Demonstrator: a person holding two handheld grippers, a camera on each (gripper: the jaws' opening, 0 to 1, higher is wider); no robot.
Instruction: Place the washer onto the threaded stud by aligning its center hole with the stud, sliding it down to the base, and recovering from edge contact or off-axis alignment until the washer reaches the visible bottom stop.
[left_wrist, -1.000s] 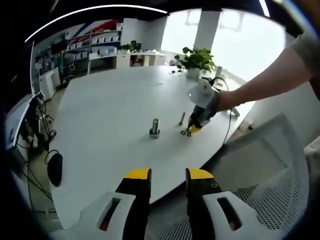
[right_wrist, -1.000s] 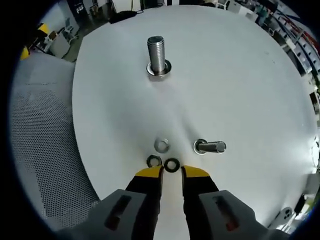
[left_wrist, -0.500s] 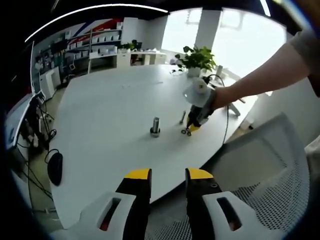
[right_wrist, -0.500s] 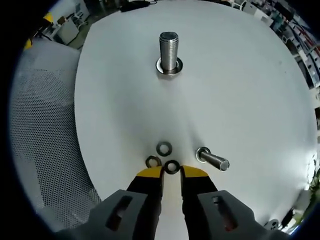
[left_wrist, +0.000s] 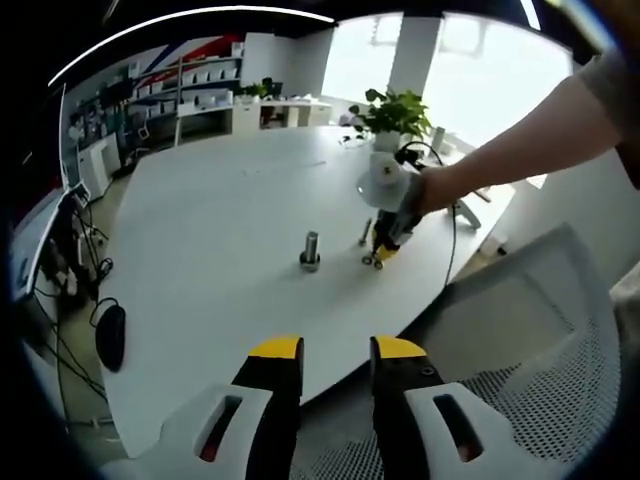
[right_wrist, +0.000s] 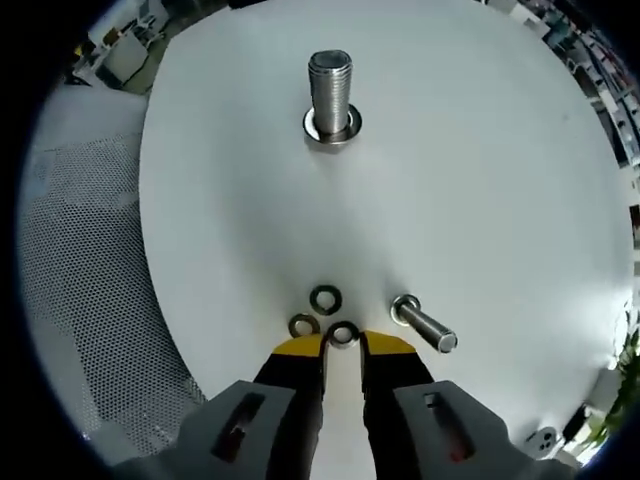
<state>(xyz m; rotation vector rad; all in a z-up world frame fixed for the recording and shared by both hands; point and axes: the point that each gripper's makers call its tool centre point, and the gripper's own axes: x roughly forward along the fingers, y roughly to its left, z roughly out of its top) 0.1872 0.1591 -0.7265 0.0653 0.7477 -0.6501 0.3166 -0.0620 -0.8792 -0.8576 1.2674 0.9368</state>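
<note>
worktop (right_wrist: 500, 180): white, round; we see every part lying on it.
left tongs (left_wrist: 336, 348): parted, holding nothing, hanging back off the worktop edge.
right tongs (right_wrist: 342, 344): narrow gap, yellow tips down at the washers; nothing gripped yet as far as we can tell.
threaded stud (right_wrist: 331, 88): upright on its base, well apart from the washers.
loose bolt (right_wrist: 425, 325): lying on its side, just beside the right tongs.
washer (right_wrist: 343, 333): flat, right between the tips; two more beside it.
next: we'd pinch this washer's rim only, lift it level, and avoid dragging its neighbours.
</note>
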